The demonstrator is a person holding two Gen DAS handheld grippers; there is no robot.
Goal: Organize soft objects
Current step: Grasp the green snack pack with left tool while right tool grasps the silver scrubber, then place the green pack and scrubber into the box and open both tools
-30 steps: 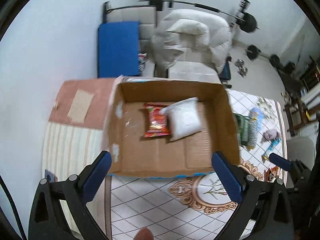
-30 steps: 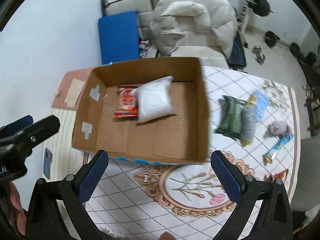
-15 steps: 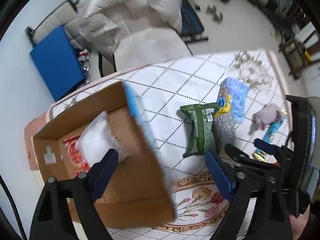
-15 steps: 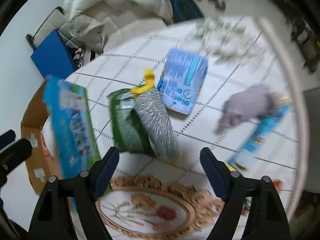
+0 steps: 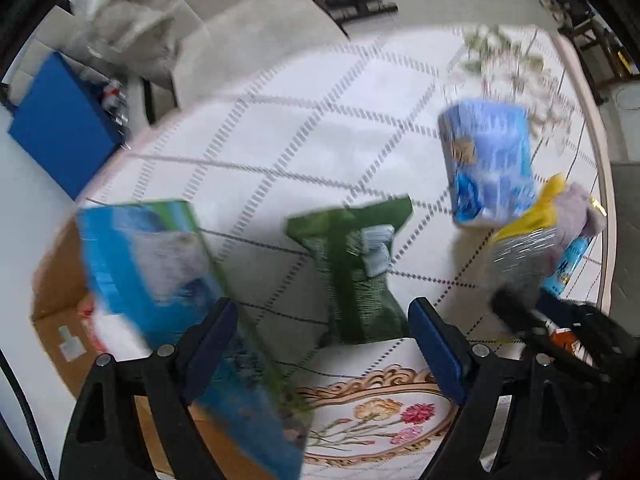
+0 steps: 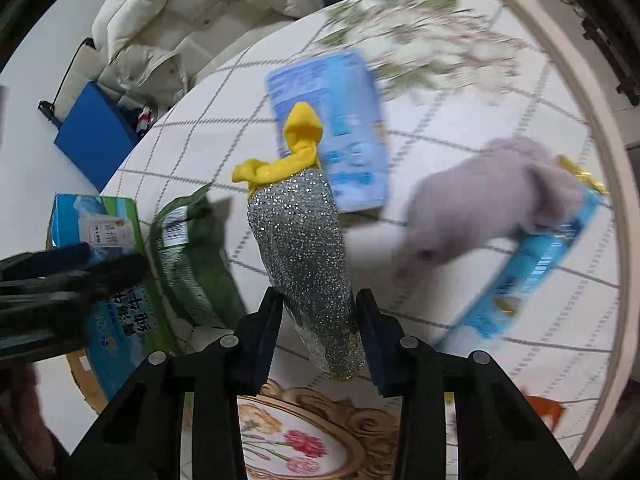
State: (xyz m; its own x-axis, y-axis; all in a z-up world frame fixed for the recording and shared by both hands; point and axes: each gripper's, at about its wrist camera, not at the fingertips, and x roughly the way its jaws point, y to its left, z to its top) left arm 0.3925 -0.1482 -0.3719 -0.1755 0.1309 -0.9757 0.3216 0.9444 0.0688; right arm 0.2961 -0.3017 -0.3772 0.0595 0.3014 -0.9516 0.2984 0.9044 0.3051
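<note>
Both tongs have swung from the box [image 5: 132,264] toward the loose items. Right tongs [image 6: 318,316] straddle the glitter pouch [image 6: 300,248] on the table, apparently closing to grip; left tongs [image 5: 324,332] gape, idle.

Round table [image 6: 192,128], quilted cloth: green packet [image 5: 356,276], blue pack [image 6: 332,128], plush [image 6: 492,200].

Beside the silver-glittered, yellow-topped pouch [image 6: 304,256], a green packet [image 6: 192,256], blue pack [image 6: 332,128] and lilac plush [image 6: 488,204] are lying on white, grey-checked cloth [image 6: 500,276].
</note>
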